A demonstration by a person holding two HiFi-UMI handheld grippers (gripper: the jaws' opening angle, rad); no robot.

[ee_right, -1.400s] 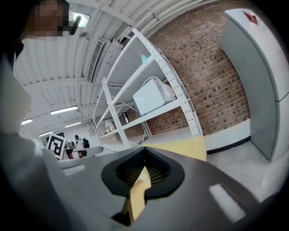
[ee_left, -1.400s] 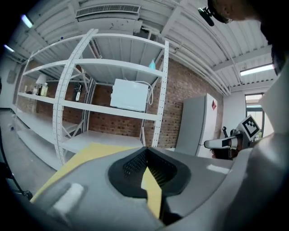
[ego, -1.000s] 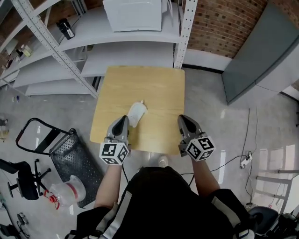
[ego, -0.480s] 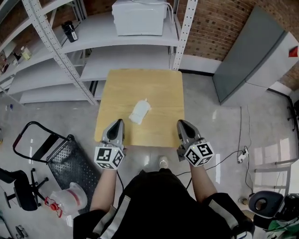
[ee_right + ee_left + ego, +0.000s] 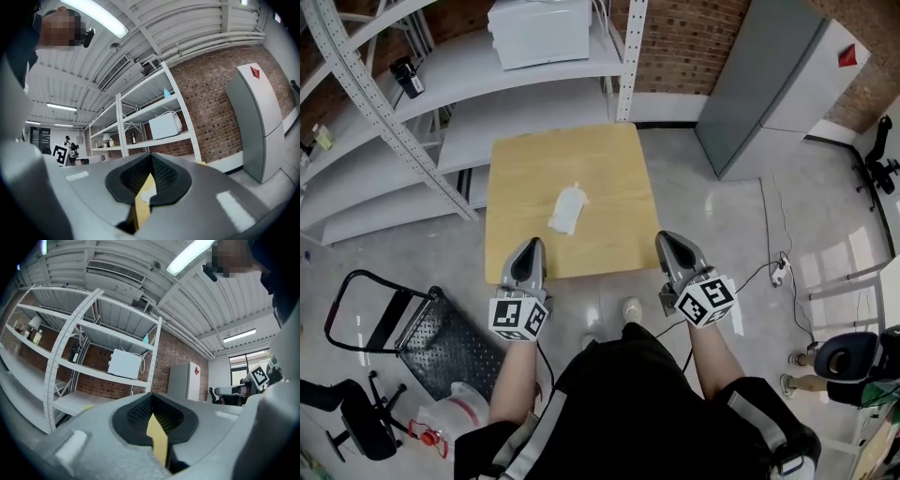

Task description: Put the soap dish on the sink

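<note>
1. Tongs in both hands are closed and empty. The left tongs (image 5: 531,247) and the right tongs (image 5: 667,240) each have their jaws pressed together in their own gripper views.
2. In the head view both point level toward the table (image 5: 609,159). The left tongs sit over its near left corner, and the right tongs sit just beside its near right corner.
3. A white soap dish (image 5: 568,208) lies near the middle of the table, well apart from both tongs and touched by neither.
4. The table stands on a grey floor (image 5: 712,225) in front of metal shelving (image 5: 441,112), which carries a white box (image 5: 539,30).
5. A grey cabinet (image 5: 769,75) stands against the brick wall (image 5: 675,37) at the right. A black cart (image 5: 441,328) sits on the floor at the left.
</note>
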